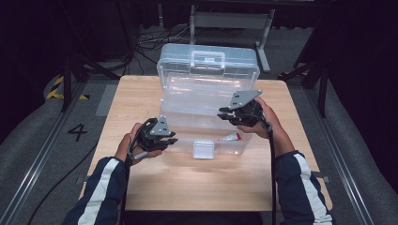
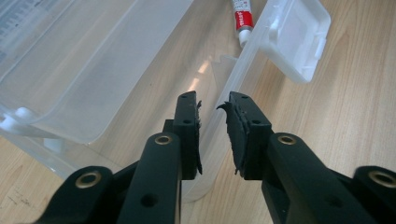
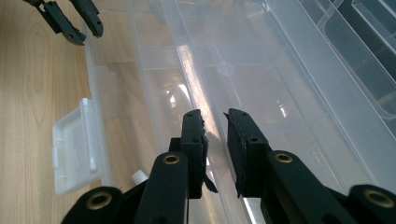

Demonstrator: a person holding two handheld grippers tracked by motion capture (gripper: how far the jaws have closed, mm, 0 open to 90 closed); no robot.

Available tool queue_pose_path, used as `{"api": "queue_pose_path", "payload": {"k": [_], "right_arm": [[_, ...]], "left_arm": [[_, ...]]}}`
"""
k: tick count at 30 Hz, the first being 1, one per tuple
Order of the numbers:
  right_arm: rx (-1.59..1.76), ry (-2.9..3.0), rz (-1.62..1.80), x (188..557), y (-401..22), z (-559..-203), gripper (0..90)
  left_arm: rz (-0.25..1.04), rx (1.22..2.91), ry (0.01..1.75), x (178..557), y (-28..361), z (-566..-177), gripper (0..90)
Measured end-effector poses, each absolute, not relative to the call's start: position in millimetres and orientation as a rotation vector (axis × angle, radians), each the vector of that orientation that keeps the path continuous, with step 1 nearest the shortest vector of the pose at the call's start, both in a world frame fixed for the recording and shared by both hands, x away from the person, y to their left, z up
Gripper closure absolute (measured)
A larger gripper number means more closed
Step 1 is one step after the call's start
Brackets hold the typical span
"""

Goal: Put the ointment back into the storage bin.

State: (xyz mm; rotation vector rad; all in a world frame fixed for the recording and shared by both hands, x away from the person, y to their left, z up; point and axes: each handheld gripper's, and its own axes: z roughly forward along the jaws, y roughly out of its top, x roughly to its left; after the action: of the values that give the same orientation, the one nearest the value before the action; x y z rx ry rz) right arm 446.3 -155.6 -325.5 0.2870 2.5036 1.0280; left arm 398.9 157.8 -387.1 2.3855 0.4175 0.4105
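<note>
I'm holding the left gripper (image 1: 172, 139) parted astride the front wall of the open clear box (image 1: 206, 79), likely to steady it. The right gripper (image 1: 224, 113), also parted and empty, is hovering over the tray. A tube (image 2: 243, 18) is lying inside.

Light wooden rectangular table (image 1: 141, 93) on grey carpeted floor (image 1: 33, 126); black cables (image 1: 150, 40) behind; yellow-black hazard tape (image 1: 56, 86) at left; dark surroundings.

Dim surroundings, bright table (image 1: 141, 93) (plastic glare streaks).
</note>
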Motion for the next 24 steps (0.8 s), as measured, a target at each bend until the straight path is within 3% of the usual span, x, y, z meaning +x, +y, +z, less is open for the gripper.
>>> {"api": "queue_pose_path", "payload": {"k": [2,4,24], "right_arm": [[0.283,2.507,1.025,445.9,-155.4,-325.8,77.0],[0.279,2.510,1.021,445.5,-155.2,-325.9,77.0],[0.278,2.508,1.020,444.4,-154.8,-326.6,76.6]], "left_arm": [[0.395,2.366,0.410,398.8,159.6,-385.3,75.9],[0.398,2.351,0.426,398.5,160.8,-383.2,71.5],[0.515,2.142,0.596,403.2,215.4,-349.8,80.7]]}}
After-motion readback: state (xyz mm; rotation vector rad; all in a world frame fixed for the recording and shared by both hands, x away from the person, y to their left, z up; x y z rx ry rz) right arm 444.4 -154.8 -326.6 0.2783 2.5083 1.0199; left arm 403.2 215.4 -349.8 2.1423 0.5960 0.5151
